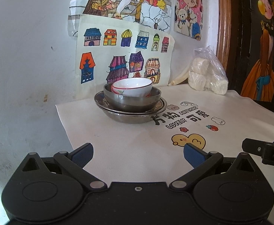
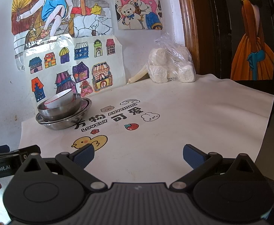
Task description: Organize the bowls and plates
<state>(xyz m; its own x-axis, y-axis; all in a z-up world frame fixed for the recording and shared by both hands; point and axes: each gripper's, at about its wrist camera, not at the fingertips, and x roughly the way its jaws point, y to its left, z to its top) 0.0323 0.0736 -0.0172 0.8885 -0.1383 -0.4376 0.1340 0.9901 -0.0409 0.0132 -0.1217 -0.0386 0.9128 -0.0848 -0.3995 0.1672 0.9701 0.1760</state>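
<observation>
Crockery sits already nested at the far left of the printed white cloth: a white ceramic bowl with a red rim leans tilted inside a steel bowl, which rests on two stacked shallow steel plates. That tilt is the likeliest trouble; a nudge to the steel bowl could rock the ceramic one against the metal, or tip it out toward the wall.

The left gripper hovers near the cloth's front edge, jaws wide apart and empty, lined up with the stack but well short of it. A grip on a smooth steel rim could slip, and dragging the plates could wrinkle the cloth.

The right gripper is also spread wide, holding nothing, and hangs over the near middle of the cloth. The two tools are side by side and could knock together if both reach left.

At the far right, a clear plastic bag of white lumps leans against the wall, well apart from the stack.
</observation>
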